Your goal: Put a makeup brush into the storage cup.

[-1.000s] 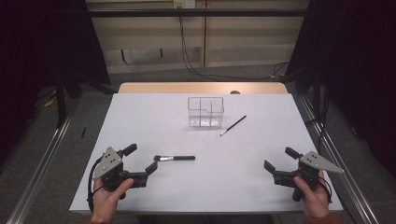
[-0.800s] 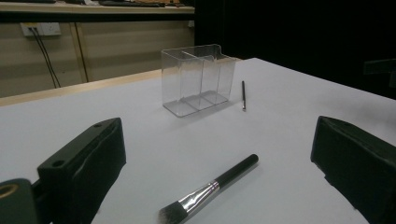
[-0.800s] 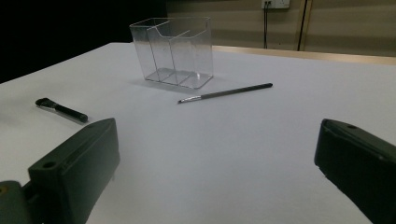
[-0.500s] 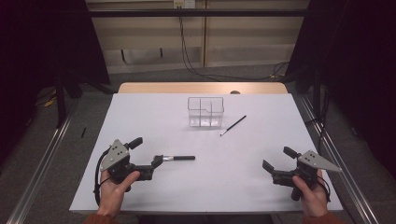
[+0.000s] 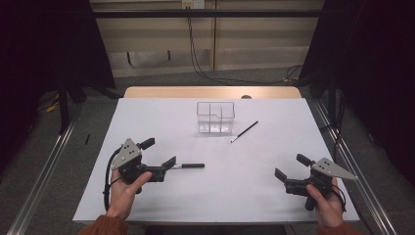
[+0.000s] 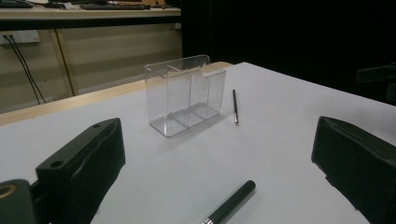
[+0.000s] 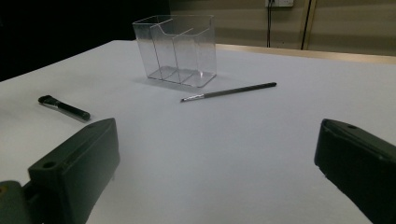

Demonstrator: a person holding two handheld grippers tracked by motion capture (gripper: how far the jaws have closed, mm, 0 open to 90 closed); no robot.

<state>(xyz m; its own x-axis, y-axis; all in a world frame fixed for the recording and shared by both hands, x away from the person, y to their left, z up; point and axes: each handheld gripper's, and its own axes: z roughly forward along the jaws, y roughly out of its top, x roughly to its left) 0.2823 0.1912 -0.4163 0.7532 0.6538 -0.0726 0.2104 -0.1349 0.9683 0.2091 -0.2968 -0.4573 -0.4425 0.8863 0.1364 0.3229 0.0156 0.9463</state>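
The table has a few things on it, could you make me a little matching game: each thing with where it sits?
Things:
1. clear organizer
2. thin brush
3. short brush
4. right gripper

Places:
A. between the left gripper's open jaws
B. near right corner, open
C. far middle of the table
D. just right of the organizer

Pairs: 1-C, 2-D, 3-A, 4-B

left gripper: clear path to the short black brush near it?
Probably yes. The left gripper is open, and the short black brush lies flat just ahead between its jaws, with nothing in between.
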